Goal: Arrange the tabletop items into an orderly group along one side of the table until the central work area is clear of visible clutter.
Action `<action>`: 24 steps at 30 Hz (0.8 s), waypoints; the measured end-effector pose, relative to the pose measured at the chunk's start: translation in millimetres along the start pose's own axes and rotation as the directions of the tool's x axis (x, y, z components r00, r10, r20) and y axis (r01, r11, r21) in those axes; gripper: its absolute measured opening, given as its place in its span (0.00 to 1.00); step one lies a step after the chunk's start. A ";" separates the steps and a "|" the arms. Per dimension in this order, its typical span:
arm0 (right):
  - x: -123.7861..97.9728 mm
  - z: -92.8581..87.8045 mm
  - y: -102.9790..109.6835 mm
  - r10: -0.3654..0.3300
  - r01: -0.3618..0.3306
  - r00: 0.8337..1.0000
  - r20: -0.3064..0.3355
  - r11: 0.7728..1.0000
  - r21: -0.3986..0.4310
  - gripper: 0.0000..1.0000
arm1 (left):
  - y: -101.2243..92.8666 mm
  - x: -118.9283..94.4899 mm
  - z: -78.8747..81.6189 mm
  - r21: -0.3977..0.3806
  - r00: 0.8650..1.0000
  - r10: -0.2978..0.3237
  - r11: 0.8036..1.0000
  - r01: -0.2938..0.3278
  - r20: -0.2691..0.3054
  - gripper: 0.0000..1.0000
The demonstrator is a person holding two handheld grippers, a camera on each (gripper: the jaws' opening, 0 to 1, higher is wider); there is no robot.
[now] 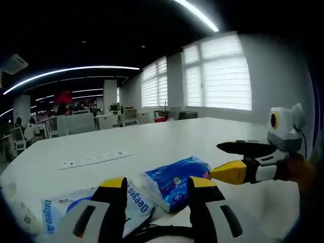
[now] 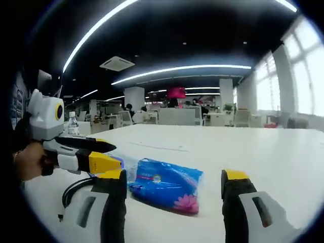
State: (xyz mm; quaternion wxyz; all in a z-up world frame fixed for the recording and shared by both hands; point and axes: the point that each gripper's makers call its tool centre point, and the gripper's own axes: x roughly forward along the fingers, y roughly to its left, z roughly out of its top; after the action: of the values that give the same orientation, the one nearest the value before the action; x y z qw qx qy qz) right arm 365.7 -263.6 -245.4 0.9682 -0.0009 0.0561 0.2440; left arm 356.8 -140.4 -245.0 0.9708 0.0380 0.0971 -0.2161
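**Soft packets waiting on a wide white counter**

The counter (image 1: 202, 136) is broad, white and smooth, with a flat white power strip (image 1: 95, 160) lying farther back. Near its edge sits a white wipes pack (image 1: 139, 200) with blue lettering, flat and crinkly, touching or just beside a blue tissue packet (image 2: 167, 183), a plump plastic-wrapped pillow with a pink flower print. A black cable (image 2: 71, 195) loops beside them.

The left claw (image 1: 158, 202) hangs over the two packs, jaws apart and empty. The right claw (image 2: 174, 195) faces the blue packet, jaws wide apart, nothing between them.

Both packs look light, soft and squashy, with slick film that could slide. I would judge the safest hold to be across the blue packet's middle, pinching the narrow width gently so the wrap doesn't tear.
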 end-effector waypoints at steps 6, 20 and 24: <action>-0.9 5.3 13.6 0.042 -0.042 0.999 0.012 0.999 -0.002 0.93 | -1.4 -9.4 5.5 0.013 1.000 -0.016 1.000 0.015 0.009 0.51; -15.2 13.8 55.3 0.160 -0.158 0.987 0.007 0.981 -0.111 1.00 | -1.8 -42.8 21.1 0.026 0.995 -0.084 0.996 0.083 0.057 0.58; -21.1 11.8 67.0 0.202 -0.202 0.979 -0.009 0.976 -0.082 0.99 | -4.8 -50.7 23.8 0.067 0.991 -0.109 0.992 0.104 0.075 0.63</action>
State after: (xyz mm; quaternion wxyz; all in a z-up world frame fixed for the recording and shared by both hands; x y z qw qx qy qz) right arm 316.9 -214.1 -229.6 0.9374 -0.0354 0.0460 0.3434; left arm 313.8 -126.6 -211.5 0.9592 0.0548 0.0540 -0.2721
